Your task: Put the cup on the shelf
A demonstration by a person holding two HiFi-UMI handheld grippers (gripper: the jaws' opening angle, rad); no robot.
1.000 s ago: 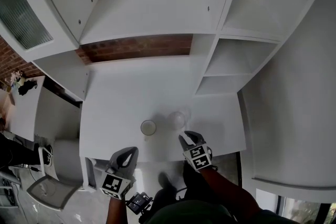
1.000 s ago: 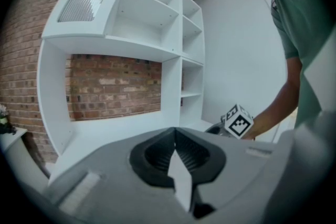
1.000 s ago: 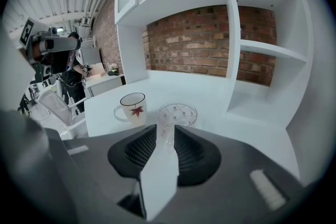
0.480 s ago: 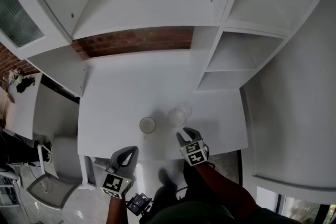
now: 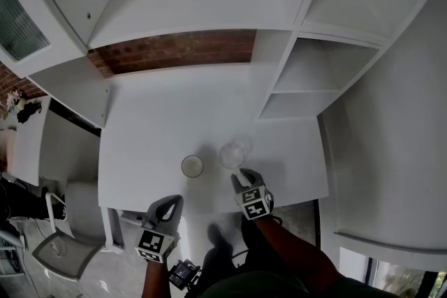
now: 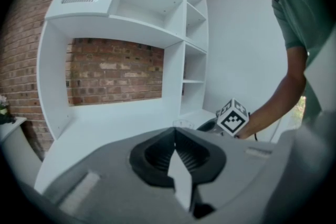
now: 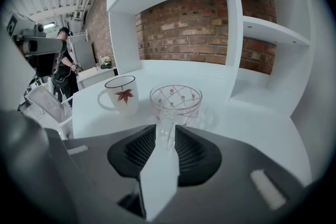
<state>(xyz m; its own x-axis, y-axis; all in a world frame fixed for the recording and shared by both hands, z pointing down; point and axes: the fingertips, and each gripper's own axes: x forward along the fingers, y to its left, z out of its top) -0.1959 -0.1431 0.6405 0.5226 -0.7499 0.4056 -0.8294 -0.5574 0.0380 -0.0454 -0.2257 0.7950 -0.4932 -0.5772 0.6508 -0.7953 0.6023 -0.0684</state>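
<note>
A clear glass cup (image 7: 176,98) with a red pattern stands on the white desk (image 5: 160,122), with a white mug (image 7: 122,93) bearing a red leaf just to its left. My right gripper (image 7: 165,131) has the glass cup's handle between its jaws; they have just been closing, and the pads sit close beside the handle without clearly pressing it. In the head view the right gripper (image 5: 239,180) is right behind the glass cup (image 5: 232,153), and the mug (image 5: 192,166) is beside it. My left gripper (image 5: 170,204) hangs off the desk's front edge, shut and empty (image 6: 175,131).
White shelf compartments (image 5: 307,73) rise at the desk's right, with a long shelf (image 5: 188,10) above a brick back wall (image 5: 174,52). A chair (image 5: 59,248) stands at the lower left. A person (image 7: 65,60) stands far off to the left.
My right gripper has moved forward to the glass cup, so its handle now lies between the jaws. Both grippers have sunk a little; the left stays shut.
</note>
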